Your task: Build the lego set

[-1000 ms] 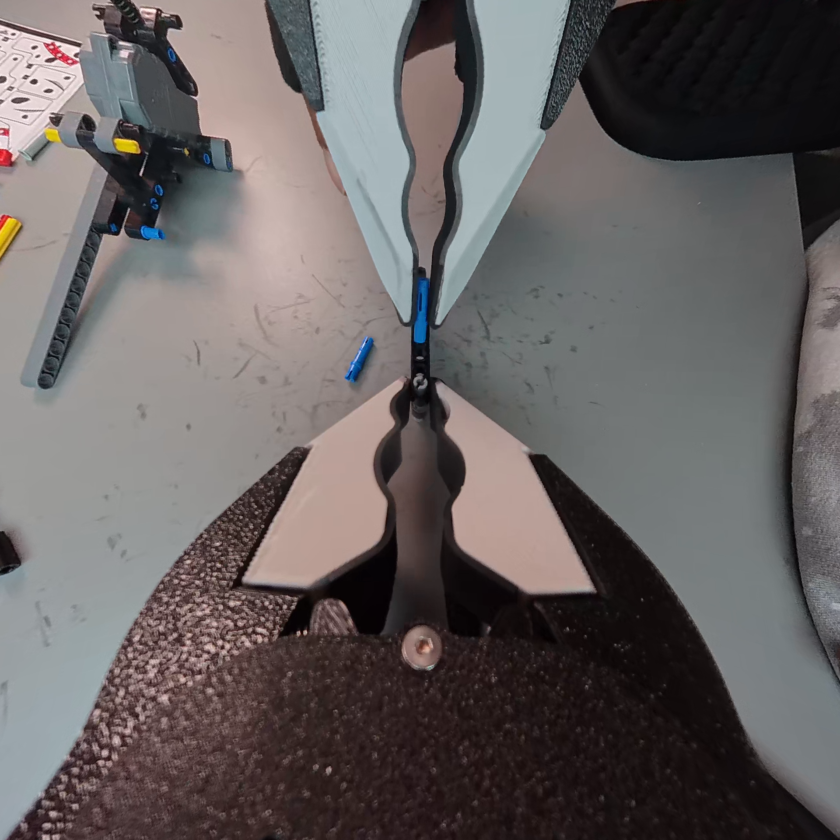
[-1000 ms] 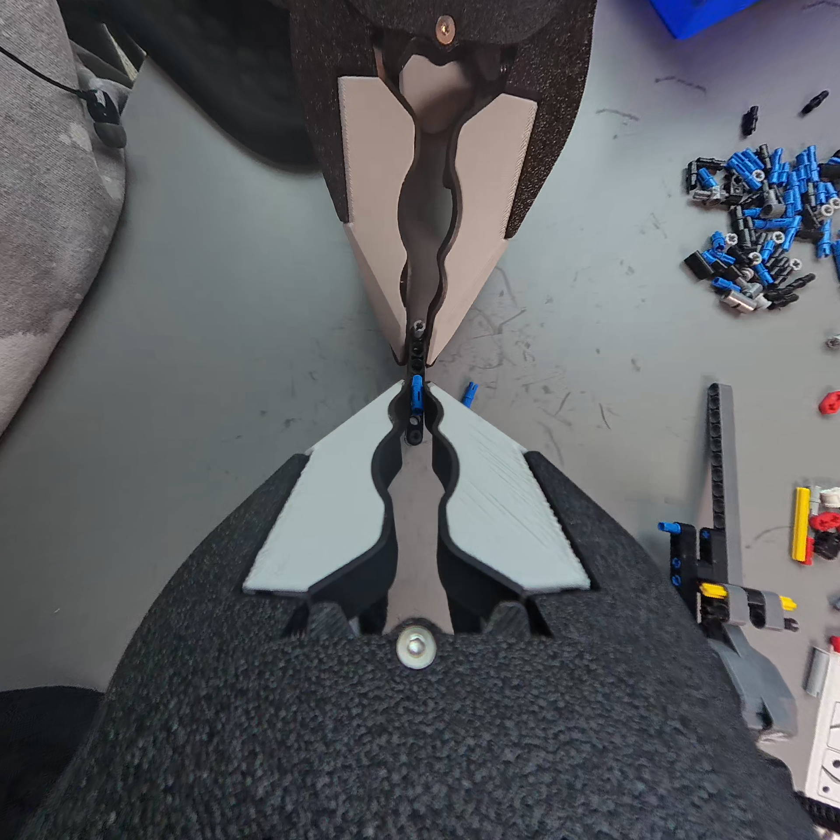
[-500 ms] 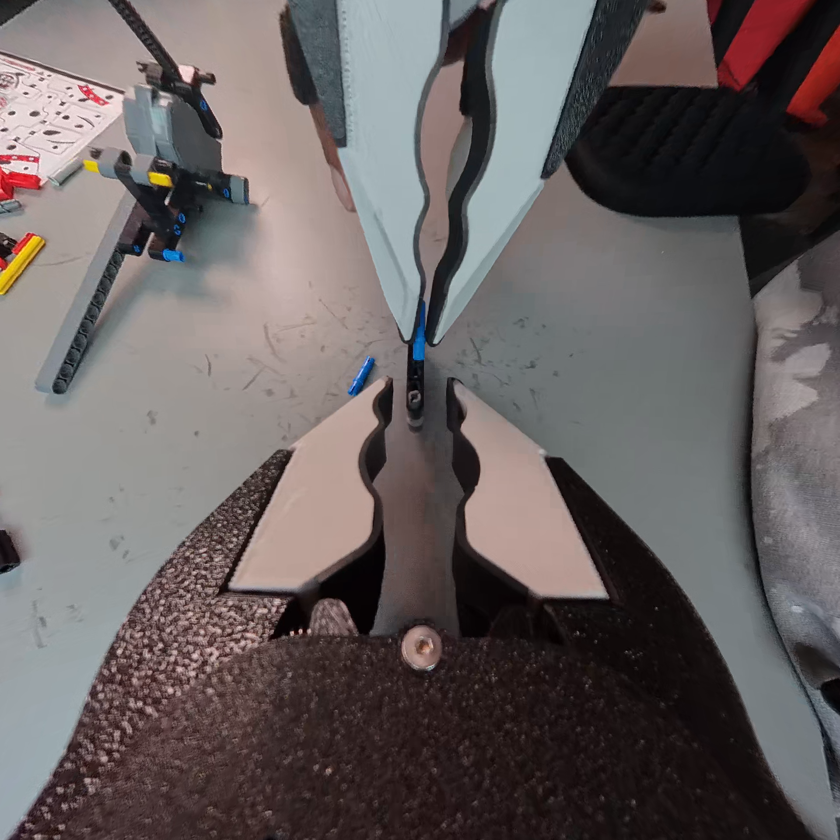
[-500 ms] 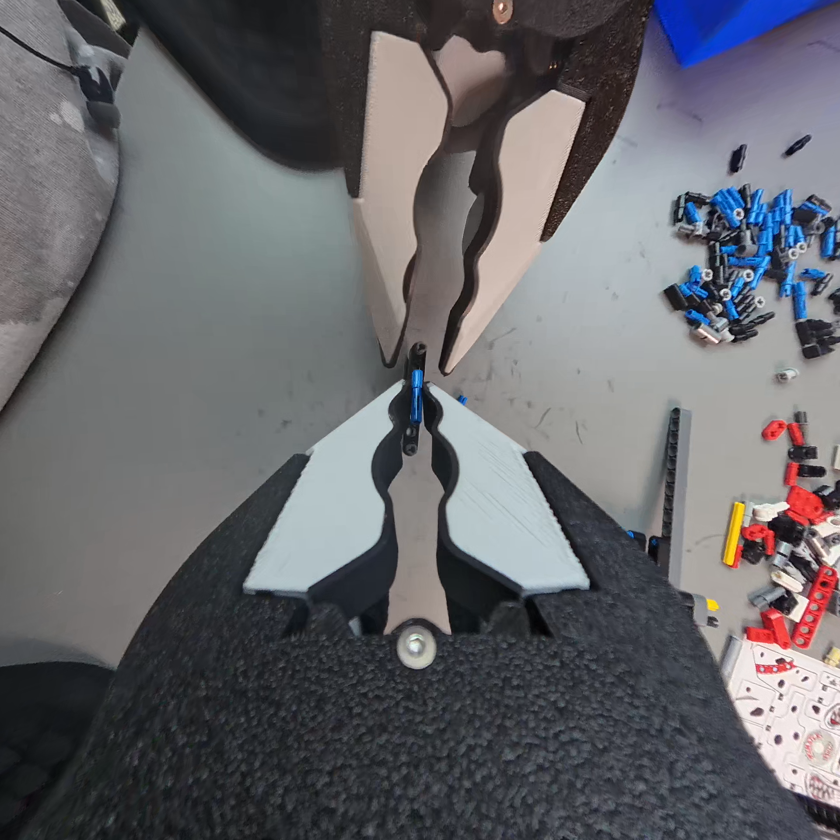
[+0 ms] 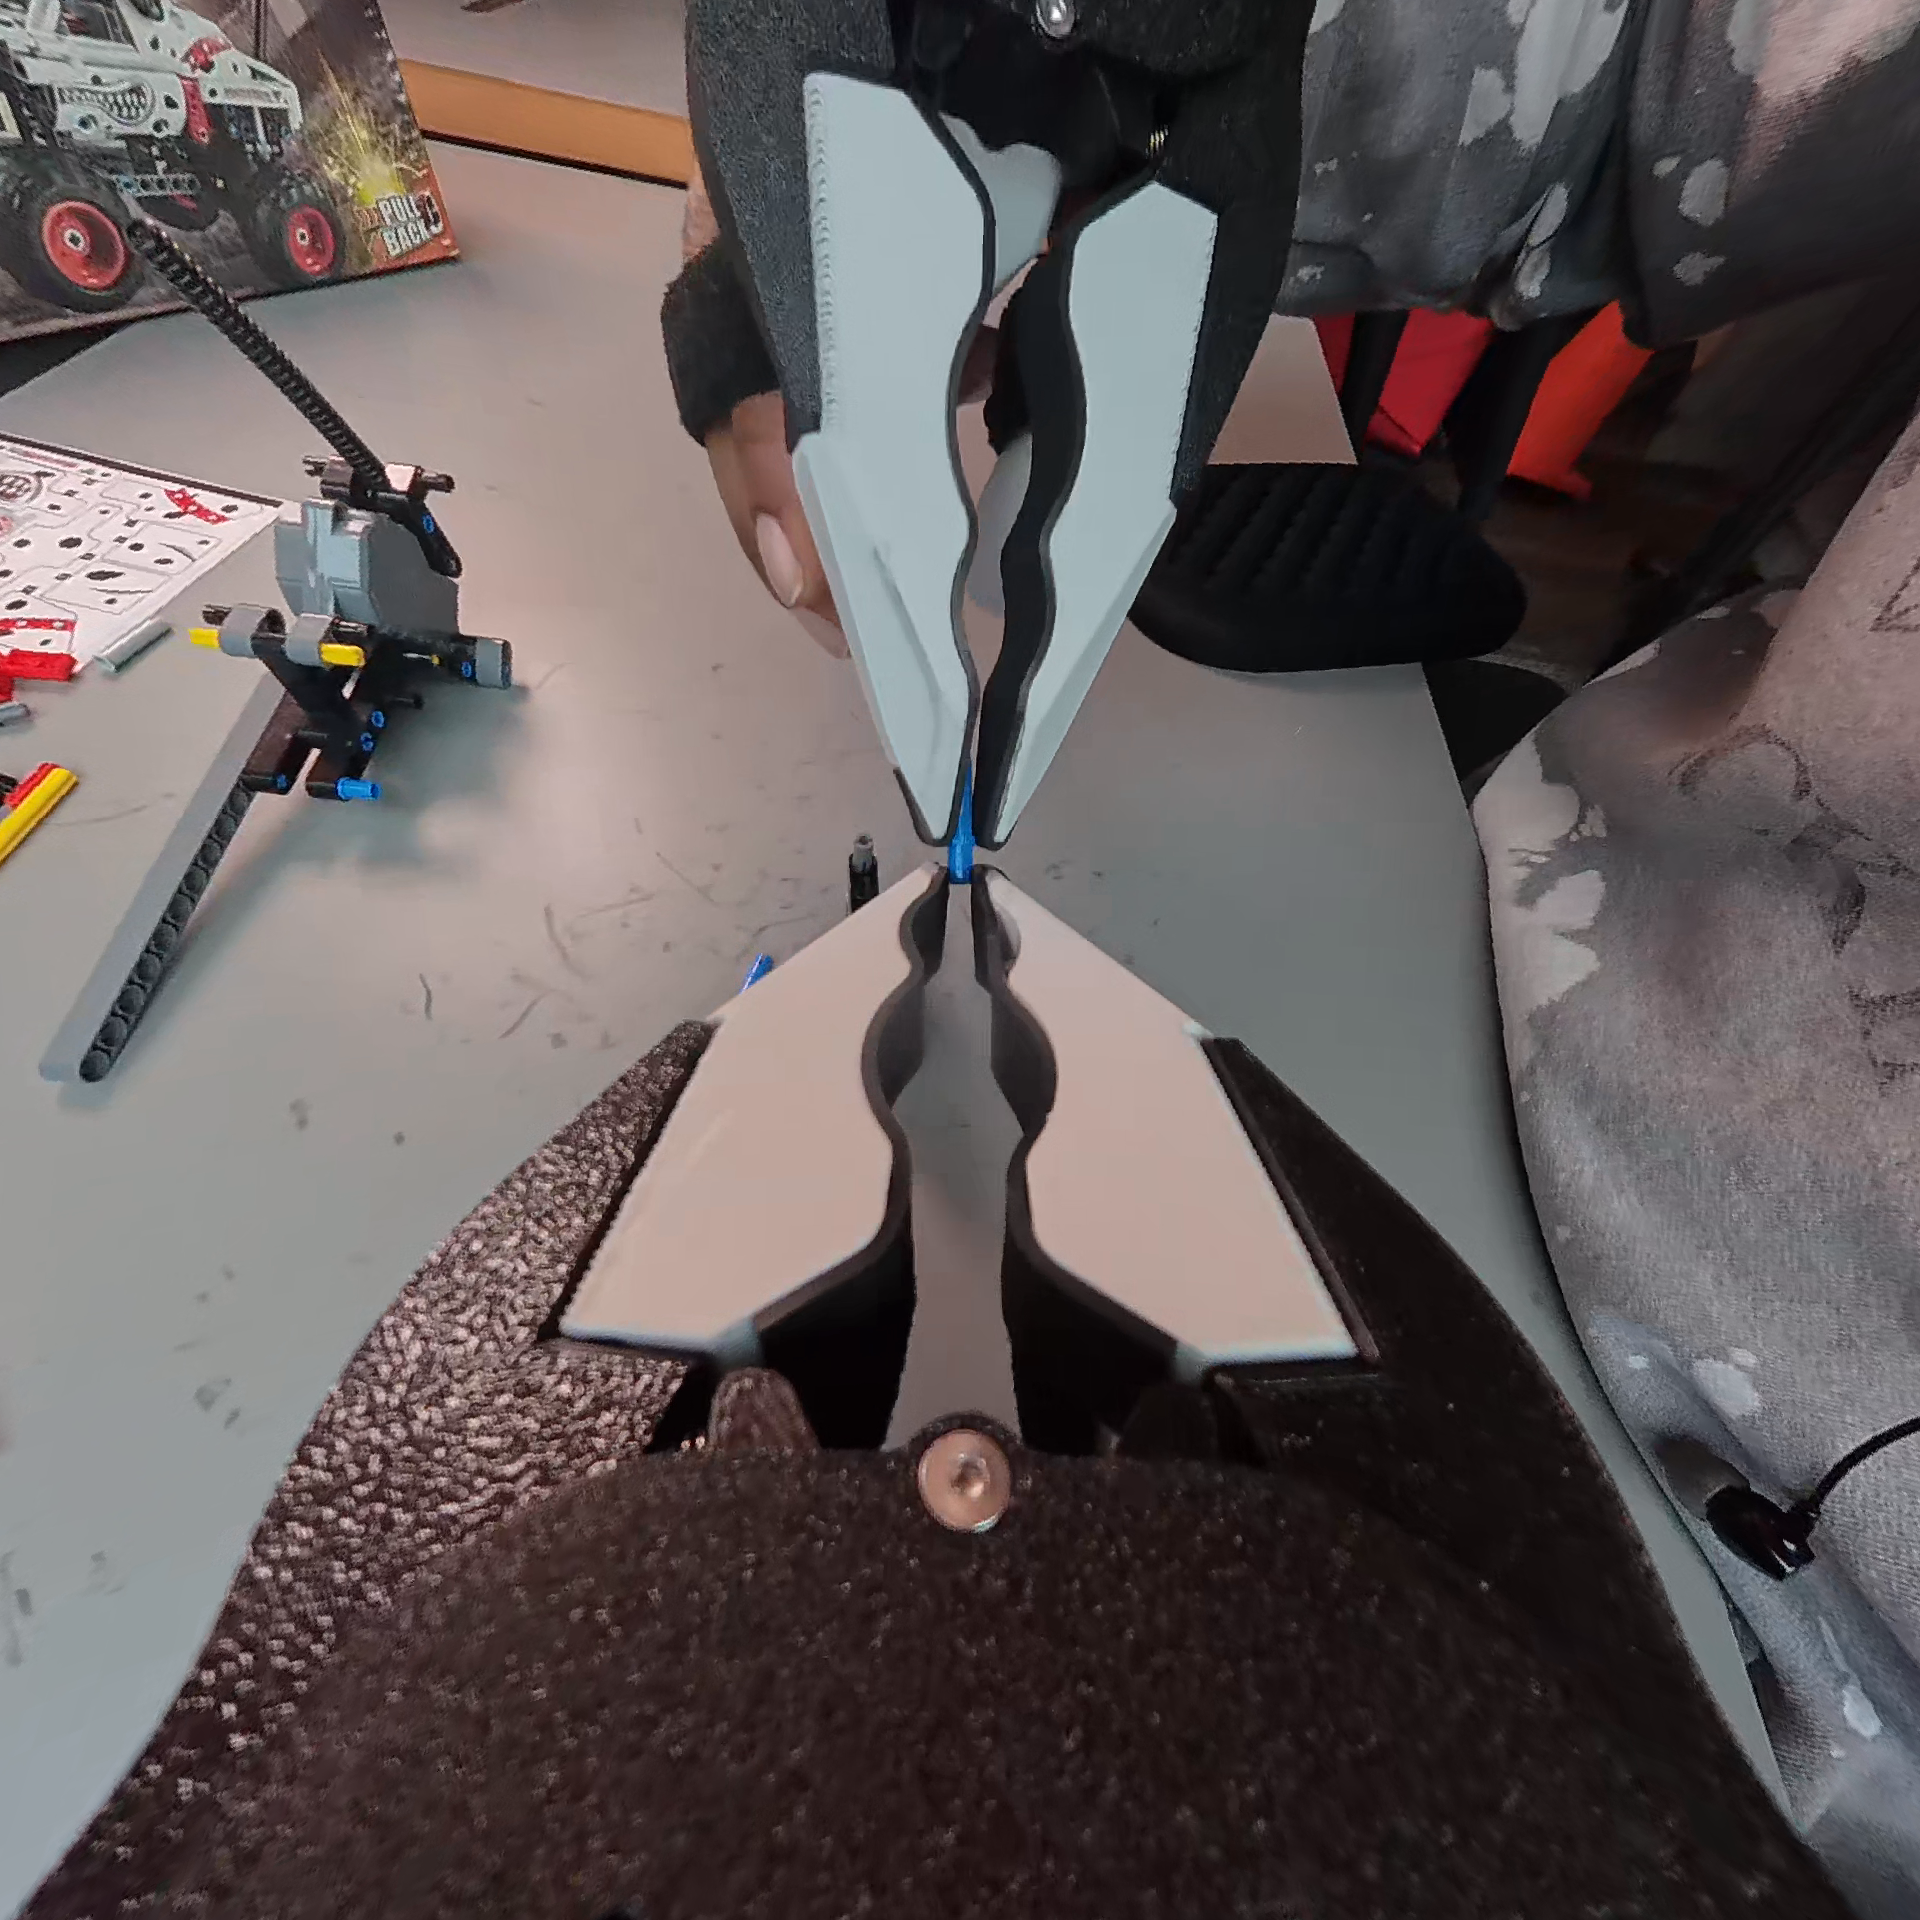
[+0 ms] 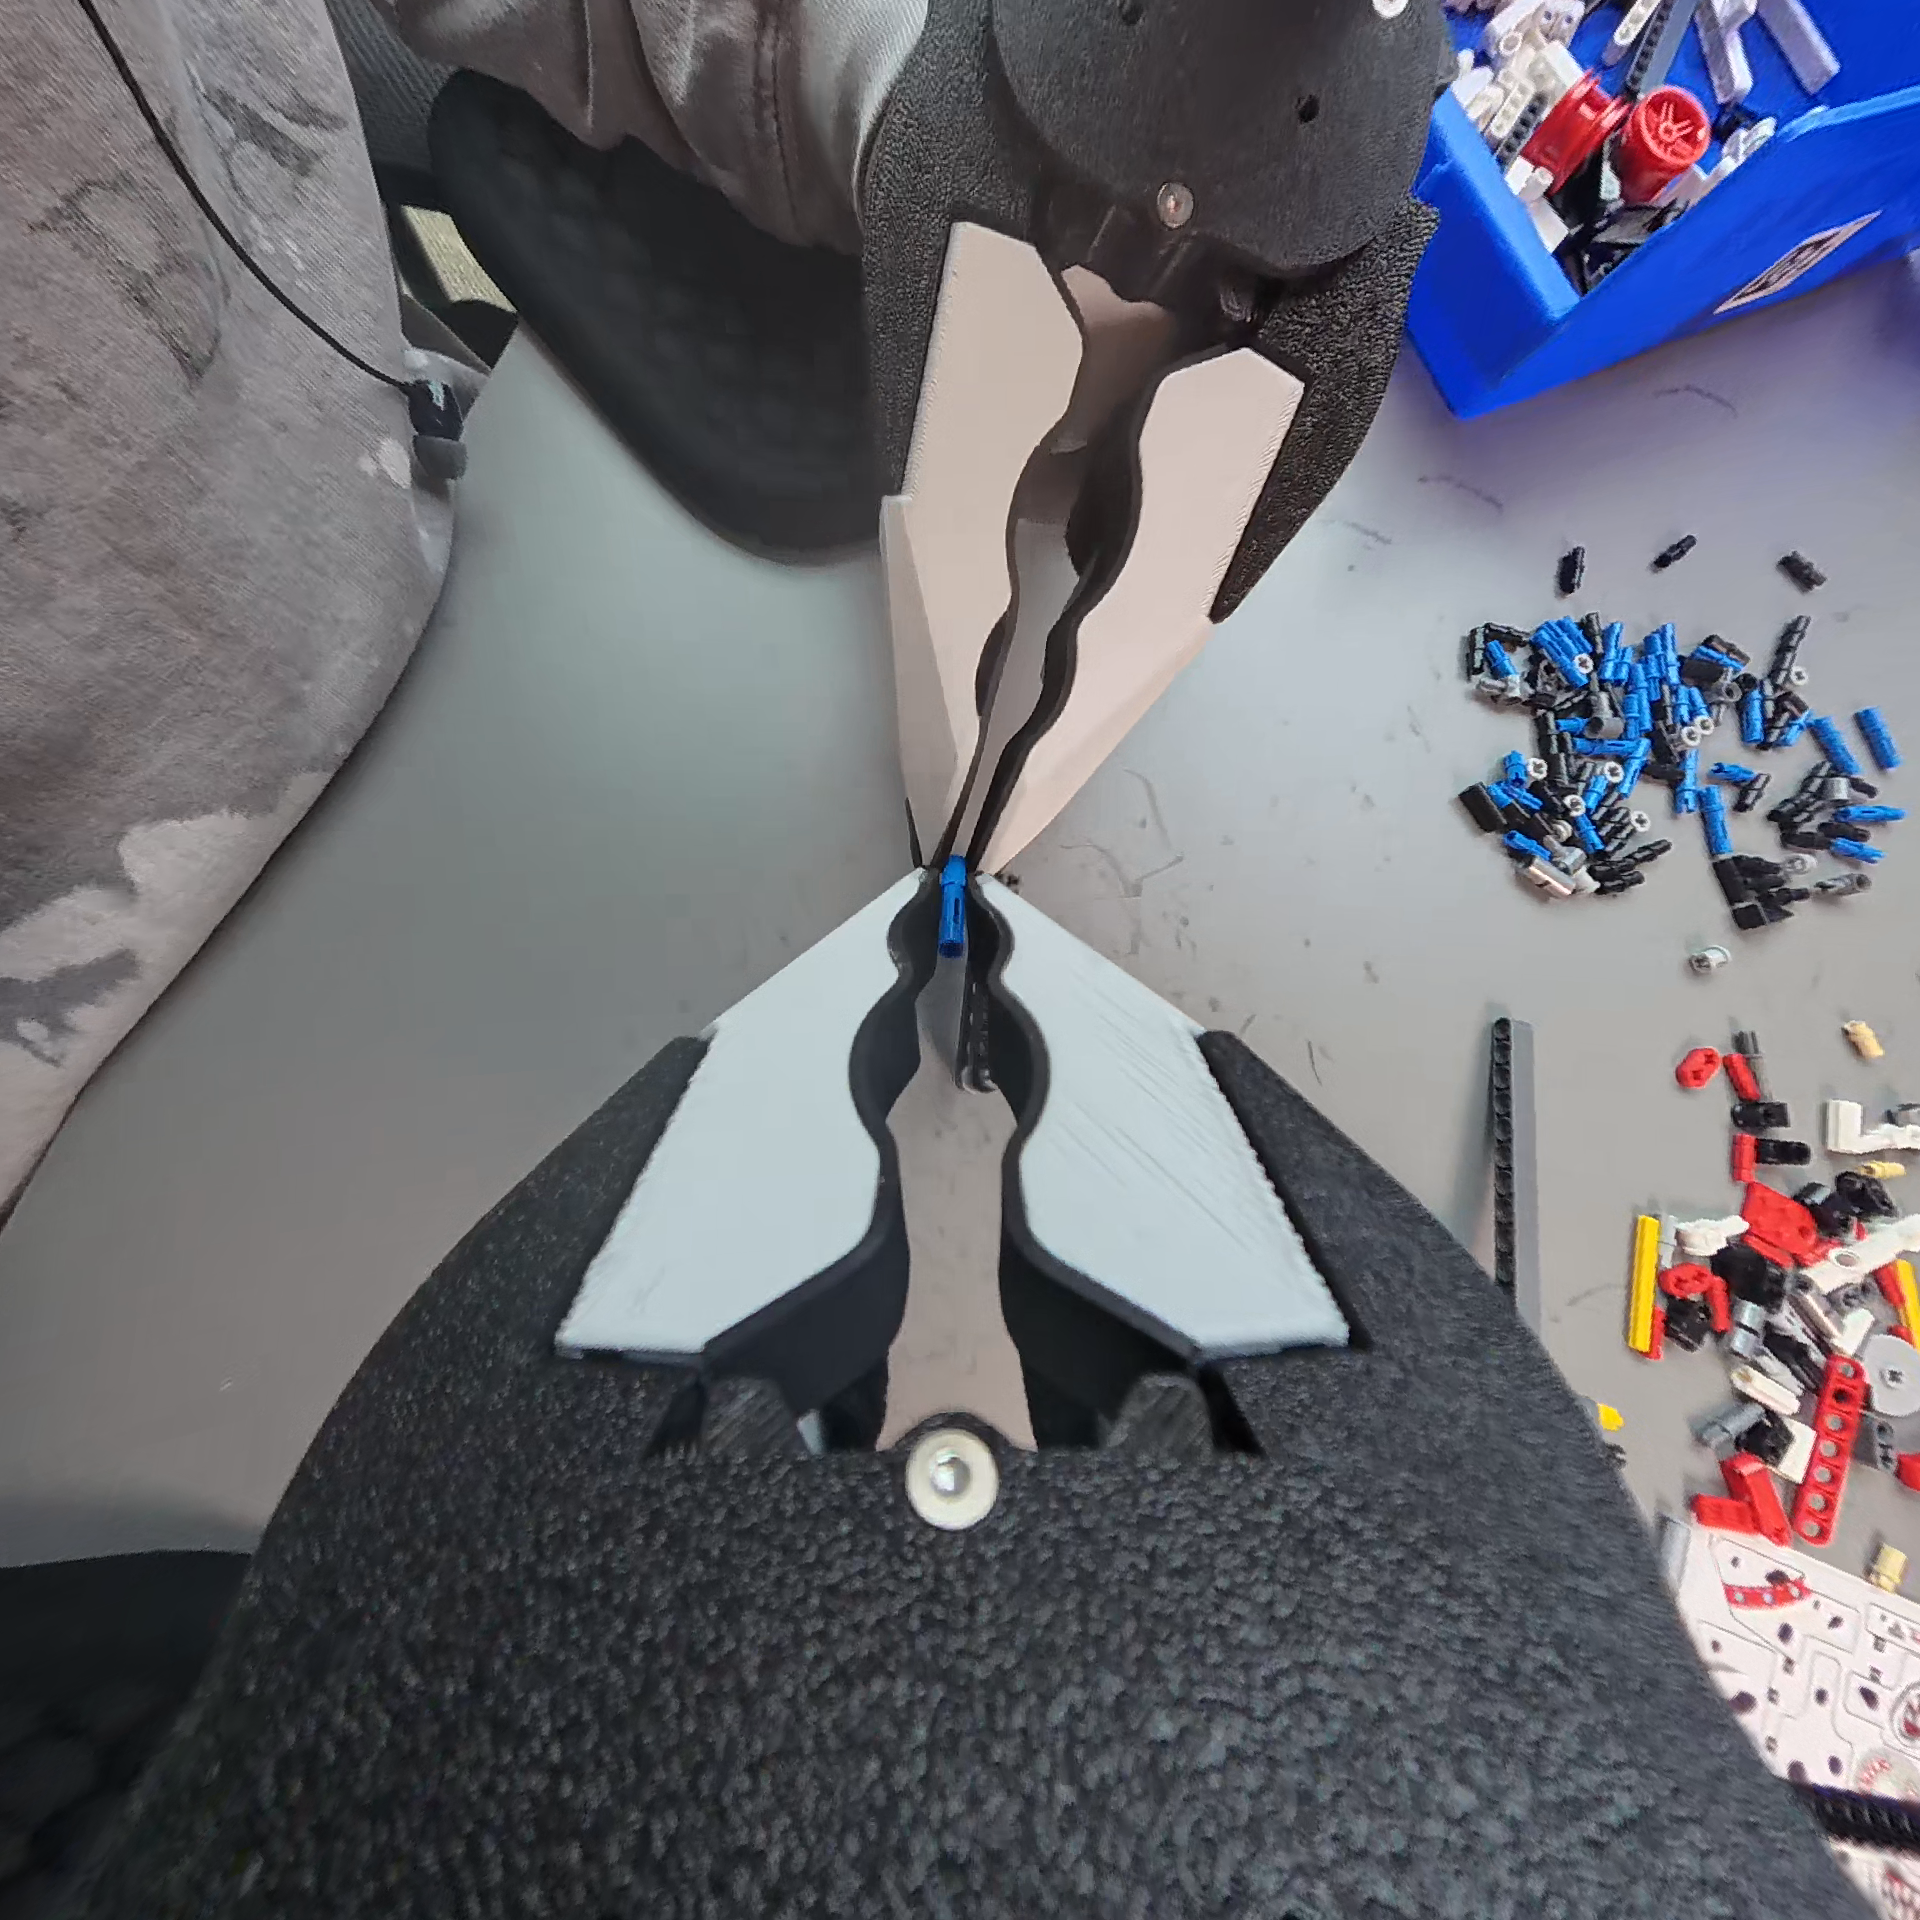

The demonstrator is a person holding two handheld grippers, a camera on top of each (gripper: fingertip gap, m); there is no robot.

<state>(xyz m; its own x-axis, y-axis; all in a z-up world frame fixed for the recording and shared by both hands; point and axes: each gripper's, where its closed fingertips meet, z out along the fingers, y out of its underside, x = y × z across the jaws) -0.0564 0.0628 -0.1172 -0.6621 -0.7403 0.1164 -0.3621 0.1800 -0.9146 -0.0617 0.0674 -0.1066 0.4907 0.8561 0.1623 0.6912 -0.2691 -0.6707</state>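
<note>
Sprawling across the scuffed grey table (image 5: 623,468), the half-built model (image 5: 343,623) waits by the far left edge while loose pins (image 6: 1662,758) stay heaped within reach near the right edge. Above the table's near edge, both tongs meet tip to tip, apparently to steady one piece for alignment. Right tongs (image 6: 951,899) clench the blue pin (image 6: 951,902); left tongs (image 5: 961,883) are pinched onto its far end.

printed lettering on set box (image 5: 208,156), words withheld, sheets unreadable
</note>
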